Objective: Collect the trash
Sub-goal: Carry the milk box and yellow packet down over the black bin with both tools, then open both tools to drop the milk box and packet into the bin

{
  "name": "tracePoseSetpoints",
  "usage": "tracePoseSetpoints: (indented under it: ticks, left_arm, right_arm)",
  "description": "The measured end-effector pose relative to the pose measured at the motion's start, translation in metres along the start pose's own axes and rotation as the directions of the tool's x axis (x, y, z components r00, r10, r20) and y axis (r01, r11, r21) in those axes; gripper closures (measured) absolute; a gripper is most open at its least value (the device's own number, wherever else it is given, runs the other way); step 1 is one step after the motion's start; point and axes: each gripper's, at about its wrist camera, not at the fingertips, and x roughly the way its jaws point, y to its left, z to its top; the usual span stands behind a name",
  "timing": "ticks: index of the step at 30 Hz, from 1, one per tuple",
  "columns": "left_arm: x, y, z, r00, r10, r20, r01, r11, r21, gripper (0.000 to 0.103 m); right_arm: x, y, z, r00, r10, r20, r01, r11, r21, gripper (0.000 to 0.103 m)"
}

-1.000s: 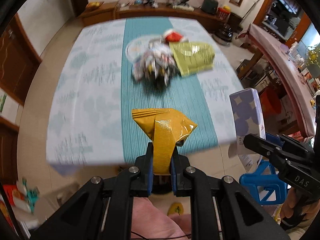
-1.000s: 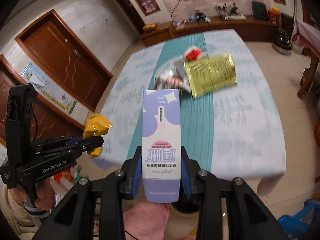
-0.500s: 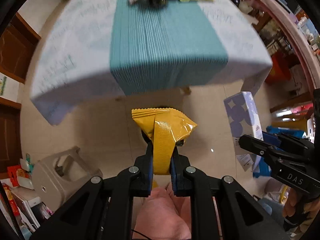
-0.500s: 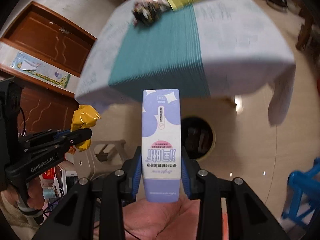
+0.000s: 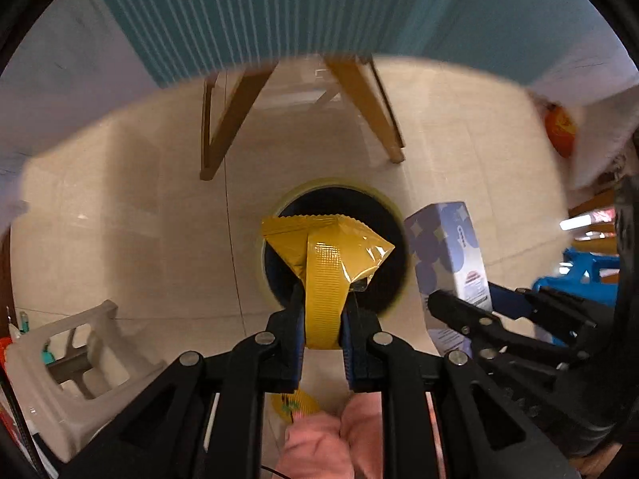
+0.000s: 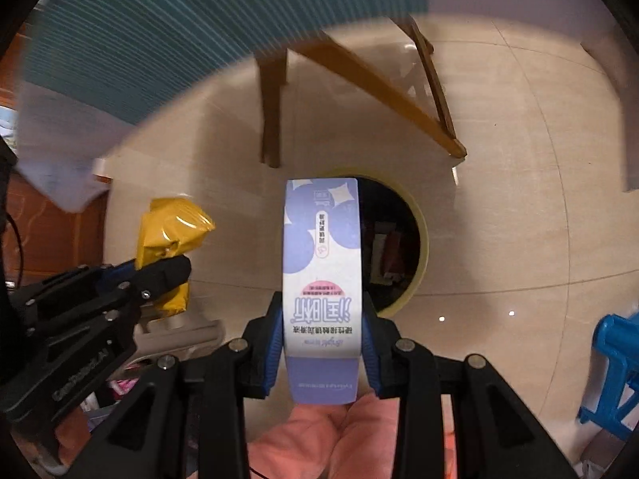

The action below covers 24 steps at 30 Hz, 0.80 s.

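My left gripper (image 5: 322,311) is shut on a yellow foil wrapper (image 5: 325,255) and holds it above the dark round opening of a trash bin (image 5: 379,207) on the floor. My right gripper (image 6: 322,319) is shut on a purple and white carton (image 6: 321,247) and holds it over the same bin (image 6: 403,239). In the left wrist view the carton (image 5: 451,255) and right gripper (image 5: 447,305) are just right of the bin. In the right wrist view the wrapper (image 6: 169,235) and left gripper (image 6: 175,275) are to the left.
The table's wooden legs (image 5: 359,95) and its teal and white cloth (image 5: 279,12) hang just beyond the bin. A grey plastic stool (image 5: 72,367) stands on the left. A blue plastic stool (image 6: 615,363) stands on the right. The floor is beige tile (image 6: 499,207).
Both grippers have tilted down from the tabletop toward the floor with their loads. The bin opening now lies right behind the wrapper and the carton.
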Motion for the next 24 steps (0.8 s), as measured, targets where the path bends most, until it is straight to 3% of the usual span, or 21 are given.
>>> tracePoseSetpoints:
  ticks: [4,7,10,11,12,15,17,20,24]
  left_arm:
    - [0.057,0.007,0.004,1.0,0.019,-0.015,-0.019,1.0,-0.001,0.085]
    - [0.089,0.009,0.005,0.999,0.031,-0.014,-0.031,1.0,0.005,0.073]
    - [0.108,0.013,0.007,1.0,0.005,-0.018,-0.005,1.0,-0.003,0.041]
    - [0.112,0.014,0.007,1.0,0.001,-0.016,-0.001,1.0,-0.007,0.027]
    - [0.115,0.015,0.007,1.0,0.002,-0.011,-0.002,1.0,-0.011,0.019]
    - [0.119,0.02,0.007,1.0,0.012,-0.01,-0.012,1.0,-0.015,0.011]
    - [0.119,0.024,0.006,1.0,0.013,-0.003,-0.013,1.0,-0.026,0.009]
    - [0.112,0.029,0.006,1.0,0.015,0.005,-0.015,0.999,-0.043,0.007]
    - [0.1,0.036,0.002,1.0,0.024,0.011,-0.024,0.997,-0.073,0.007]
  right_arm:
    - [0.066,-0.024,0.011,1.0,-0.017,-0.025,0.018,0.998,0.055,0.069]
    - [0.095,-0.035,0.02,1.0,-0.02,-0.024,0.022,0.997,0.07,0.069]
    - [0.115,-0.04,0.026,0.999,-0.021,-0.027,0.023,0.998,0.066,0.068]
    - [0.121,-0.042,0.028,0.999,-0.023,-0.03,0.025,0.998,0.066,0.068]
    - [0.127,-0.044,0.03,0.999,-0.027,-0.036,0.029,0.997,0.067,0.068]
    - [0.138,-0.046,0.034,0.998,-0.026,-0.051,0.03,0.997,0.07,0.063]
    - [0.137,-0.045,0.035,0.999,-0.032,-0.043,0.035,0.997,0.062,0.049]
    - [0.133,-0.045,0.038,0.999,-0.029,-0.029,0.031,0.998,0.059,0.036]
    - [0.123,-0.043,0.037,0.999,-0.031,-0.023,0.032,0.997,0.066,0.036]
